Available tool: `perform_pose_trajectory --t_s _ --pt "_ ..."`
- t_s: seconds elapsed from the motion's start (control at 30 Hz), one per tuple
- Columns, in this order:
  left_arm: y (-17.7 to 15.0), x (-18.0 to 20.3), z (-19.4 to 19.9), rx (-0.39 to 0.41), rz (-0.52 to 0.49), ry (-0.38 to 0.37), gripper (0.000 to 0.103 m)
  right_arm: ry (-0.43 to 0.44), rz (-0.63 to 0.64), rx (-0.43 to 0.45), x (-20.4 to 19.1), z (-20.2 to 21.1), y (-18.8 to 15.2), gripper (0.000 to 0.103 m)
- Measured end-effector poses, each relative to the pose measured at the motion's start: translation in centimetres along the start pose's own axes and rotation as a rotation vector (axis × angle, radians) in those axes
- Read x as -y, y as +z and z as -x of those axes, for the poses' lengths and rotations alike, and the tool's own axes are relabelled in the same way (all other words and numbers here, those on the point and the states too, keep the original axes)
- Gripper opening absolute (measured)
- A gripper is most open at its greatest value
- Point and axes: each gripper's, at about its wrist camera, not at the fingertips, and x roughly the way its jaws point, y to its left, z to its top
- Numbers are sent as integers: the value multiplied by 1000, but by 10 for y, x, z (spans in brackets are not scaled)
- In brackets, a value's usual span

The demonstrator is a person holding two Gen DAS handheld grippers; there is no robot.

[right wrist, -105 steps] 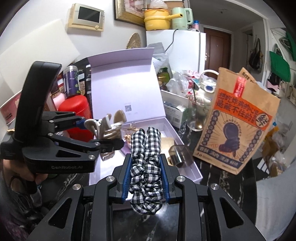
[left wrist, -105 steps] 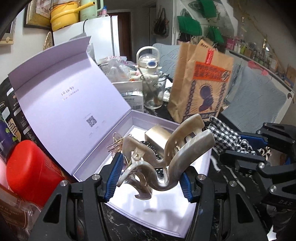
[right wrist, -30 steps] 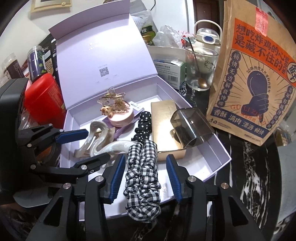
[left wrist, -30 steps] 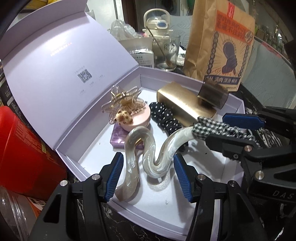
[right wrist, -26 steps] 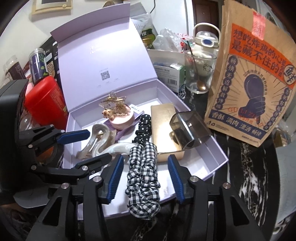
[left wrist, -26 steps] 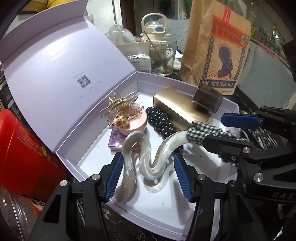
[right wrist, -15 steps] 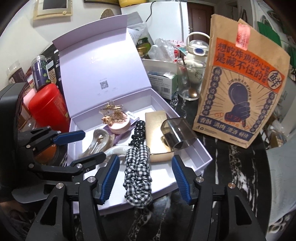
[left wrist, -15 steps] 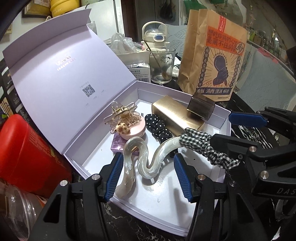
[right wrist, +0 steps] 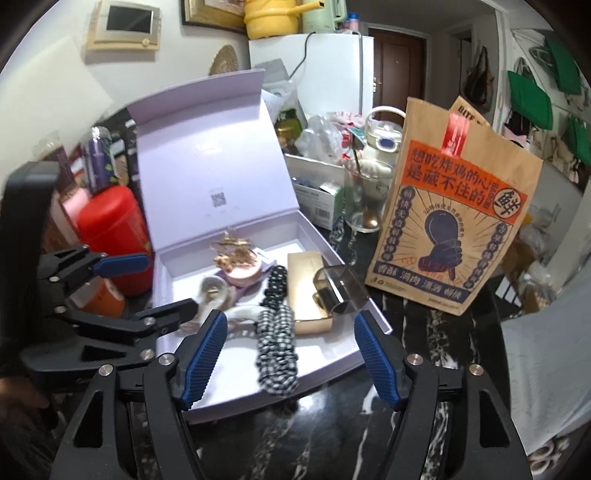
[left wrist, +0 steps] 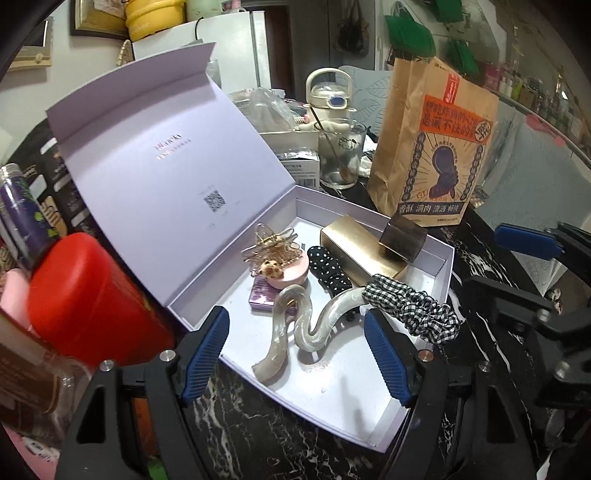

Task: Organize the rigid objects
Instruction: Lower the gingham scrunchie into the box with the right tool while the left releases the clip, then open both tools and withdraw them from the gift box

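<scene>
Nearest the cameras, the left gripper (left wrist: 295, 350) and the right gripper (right wrist: 290, 354) both stand with their blue-padded jaws spread wide and nothing between them, just off the near edge of the lavender box (left wrist: 373, 428). On the box's white floor lies the hair clip (left wrist: 295, 325), a pearly cream S-shaped wave, glossy and marbled, one end pointing at the near wall. Its far end touches the checked scrunchie (left wrist: 410, 306), black and white gingham, ruffled, which drapes over the right rim of the box. Behind them sit a dotted black scrunchie (left wrist: 328, 269), a round pink case (left wrist: 290, 271) with a gold star-shaped clip (left wrist: 271, 245) on top, a small purple card (left wrist: 262, 295), and a gold box (left wrist: 354, 247) bearing a smoky clear cap (left wrist: 402, 240). The box rests on a black marble tabletop (right wrist: 424, 321) with white veins, its lid (left wrist: 159, 162) standing open at the left. Beside the box stands a red canister (left wrist: 92, 295); farther back are a brown paper bag (right wrist: 454, 225) printed in orange and navy, a glass with a spoon (left wrist: 341, 158), a white fridge (right wrist: 332, 70) topped by a yellow pot (right wrist: 273, 16), and green bags (right wrist: 532, 92) hung on the wall. A few seconds earlier the left gripper clasped the hair clip and the right clasped the checked scrunchie; both have since been let go and the grippers have drawn back.
</scene>
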Motion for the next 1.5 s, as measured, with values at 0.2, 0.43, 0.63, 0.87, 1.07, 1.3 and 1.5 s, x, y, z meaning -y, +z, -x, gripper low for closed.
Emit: perform_pose_trajectory --t_s 0.2,0.43,0.63,0.87,1.07,1.3,1.5 --pt "0 0 20 19 8 7 75 -25 23 49 -10 31 0 78" --pt "-1 5 50 84 23 3 103 -52 37 118 -20 70 -5 85" --pt "-9 13 75 114 10 7 103 -77 30 145 -24 96 -19 88" --pt "-23 20 99 145 12 10 103 -105 13 165 -26 123 -39 90" --pt "-41 25 116 163 5 9 103 -114 -14 158 -28 134 -57 90" --pt "-64 24 122 162 28 19 103 -120 -24 140 -33 140 -79 90" --pt "-80 22 120 143 50 19 103 -106 -21 117 -40 136 -94 90"
